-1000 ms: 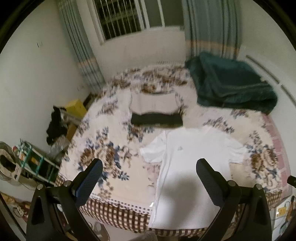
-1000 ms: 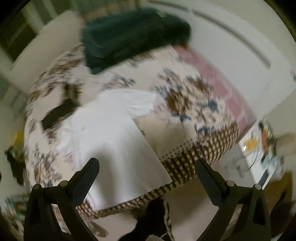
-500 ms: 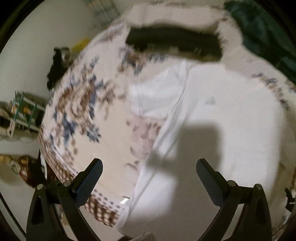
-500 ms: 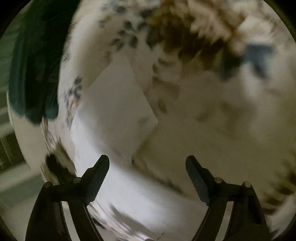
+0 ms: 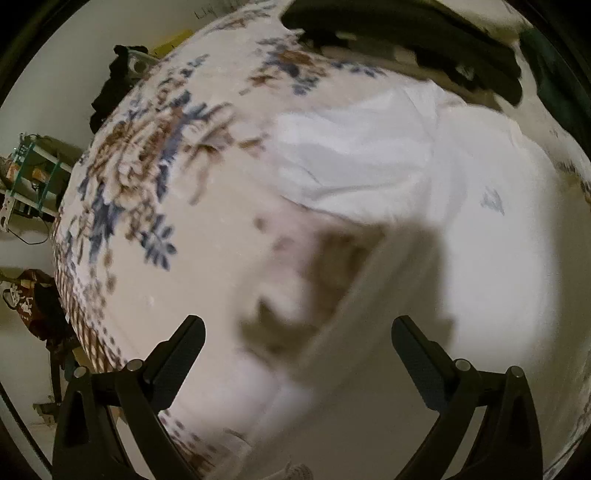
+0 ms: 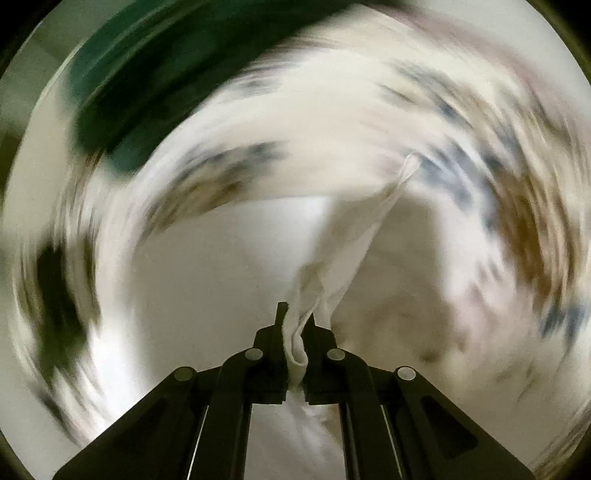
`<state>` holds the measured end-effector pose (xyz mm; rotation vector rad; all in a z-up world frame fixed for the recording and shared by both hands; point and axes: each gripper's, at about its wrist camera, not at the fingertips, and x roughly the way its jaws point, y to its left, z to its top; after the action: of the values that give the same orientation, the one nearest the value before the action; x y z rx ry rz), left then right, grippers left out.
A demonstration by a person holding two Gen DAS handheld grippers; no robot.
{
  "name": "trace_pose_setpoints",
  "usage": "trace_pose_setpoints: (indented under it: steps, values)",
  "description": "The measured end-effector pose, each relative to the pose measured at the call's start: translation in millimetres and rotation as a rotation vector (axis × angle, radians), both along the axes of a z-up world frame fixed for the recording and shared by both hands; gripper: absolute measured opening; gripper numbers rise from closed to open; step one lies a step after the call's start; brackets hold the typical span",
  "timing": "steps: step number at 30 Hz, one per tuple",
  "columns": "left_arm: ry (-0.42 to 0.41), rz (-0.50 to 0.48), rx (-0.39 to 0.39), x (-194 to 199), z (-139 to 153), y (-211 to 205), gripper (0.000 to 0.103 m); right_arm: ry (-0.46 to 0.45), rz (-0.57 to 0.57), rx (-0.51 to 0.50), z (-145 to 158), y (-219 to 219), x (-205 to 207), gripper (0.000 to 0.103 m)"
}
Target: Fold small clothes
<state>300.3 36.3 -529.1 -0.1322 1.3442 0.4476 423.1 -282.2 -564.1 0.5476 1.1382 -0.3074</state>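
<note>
A white T-shirt point(image 5: 424, 177) lies flat on the floral bedspread point(image 5: 147, 177), its sleeve spread toward the left. My left gripper point(image 5: 297, 347) is open and hovers low over the shirt's left side edge, touching nothing. In the right wrist view my right gripper point(image 6: 297, 325) is shut on a pinched fold of the white T-shirt point(image 6: 347, 254), which rises from the jaws in a narrow ridge. That view is heavily blurred by motion.
A dark folded garment point(image 5: 406, 33) lies on the bed beyond the shirt. A dark green blanket point(image 6: 140, 92) is heaped at the far side. A rack and clutter point(image 5: 29, 177) stand on the floor left of the bed.
Both grippers dropped from high above the bed down to the shirt. The right gripper closed on the shirt's edge and is swinging fast. The left stayed open.
</note>
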Motion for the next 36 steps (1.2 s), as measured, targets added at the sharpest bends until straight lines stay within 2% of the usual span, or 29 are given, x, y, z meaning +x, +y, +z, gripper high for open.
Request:
trace_pose_setpoints:
  steps: [1, 3, 4, 6, 7, 8, 9, 11, 12, 13, 16, 18, 19, 21, 23, 24, 26, 28, 29, 30, 31, 32, 33, 36]
  values:
    - [-0.016, -0.004, 0.009, -1, 3, 8, 0.103, 0.012, 0.14, -0.105, 9, 40, 19, 0.005]
    - [-0.026, -0.012, 0.026, -1, 6, 18, 0.103, 0.036, 0.341, -0.245, 10, 103, 37, 0.005]
    - [-0.037, -0.019, 0.037, -3, 7, 26, 0.103, 0.065, 0.476, -0.334, 3, 148, 47, 0.005]
    - [-0.043, -0.029, 0.059, -5, 7, 37, 0.103, 0.127, 0.643, -0.442, -19, 203, 51, 0.005]
    - [-0.041, -0.034, 0.071, -6, 6, 46, 0.103, 0.168, 0.698, -0.449, -31, 221, 48, 0.007]
    - [-0.034, -0.032, 0.075, -8, 5, 53, 0.103, 0.247, 0.751, -0.431, -49, 240, 50, 0.009]
    - [-0.027, -0.024, 0.073, -10, 5, 60, 0.103, 0.284, 0.763, -0.406, -57, 246, 49, 0.014]
    - [-0.028, -0.001, 0.049, -14, 5, 77, 0.103, 0.296, 0.718, -0.31, -53, 249, 37, 0.033]
    - [-0.028, 0.005, 0.041, -15, 5, 81, 0.103, 0.286, 0.686, -0.242, -48, 245, 32, 0.052]
    - [-0.033, 0.014, 0.021, -16, 5, 90, 0.103, 0.279, 0.639, -0.157, -41, 239, 24, 0.066]
    - [-0.04, 0.036, -0.067, -13, 1, 104, 0.103, 0.269, 0.517, 0.004, -29, 216, -5, 0.067]
    - [-0.052, 0.079, -0.182, -9, -9, 116, 0.103, 0.292, 0.45, 0.032, -32, 204, -15, 0.067]
    - [-0.075, 0.12, -0.304, -5, -17, 126, 0.103, 0.305, 0.42, 0.035, -37, 197, -20, 0.067]
    - [-0.109, 0.194, -0.468, -1, -29, 136, 0.097, 0.351, 0.364, 0.032, -51, 183, -39, 0.067]
    - [-0.166, 0.322, -0.685, 4, -49, 148, 0.097, 0.384, 0.295, 0.041, -65, 172, -42, 0.067]
    - [-0.194, 0.365, -0.761, 7, -57, 151, 0.097, 0.39, 0.256, 0.053, -71, 167, -44, 0.067]
    - [-0.221, 0.415, -0.841, 15, -69, 150, 0.096, 0.4, 0.19, 0.071, -80, 159, -46, 0.067]
    - [-0.262, 0.406, -0.858, 30, -72, 143, 0.096, 0.405, 0.135, 0.084, -87, 153, -47, 0.067]
    - [-0.269, 0.385, -0.846, 38, -71, 138, 0.088, 0.408, 0.11, 0.09, -91, 151, -48, 0.067]
    - [-0.273, 0.356, -0.834, 47, -70, 132, 0.063, 0.414, 0.09, 0.092, -93, 149, -48, 0.067]
    - [-0.275, 0.333, -0.829, 54, -70, 131, 0.044, 0.416, 0.079, 0.095, -95, 148, -49, 0.067]
    - [-0.266, 0.297, -0.818, 65, -69, 125, 0.009, 0.415, 0.069, 0.097, -98, 151, -50, 0.067]
    - [-0.265, 0.286, -0.81, 68, -69, 125, 0.004, 0.418, 0.065, 0.094, -100, 152, -50, 0.067]
    - [-0.323, 0.273, -0.744, 75, -50, 127, 0.003, 0.413, 0.056, 0.1, -95, 131, -62, 0.067]
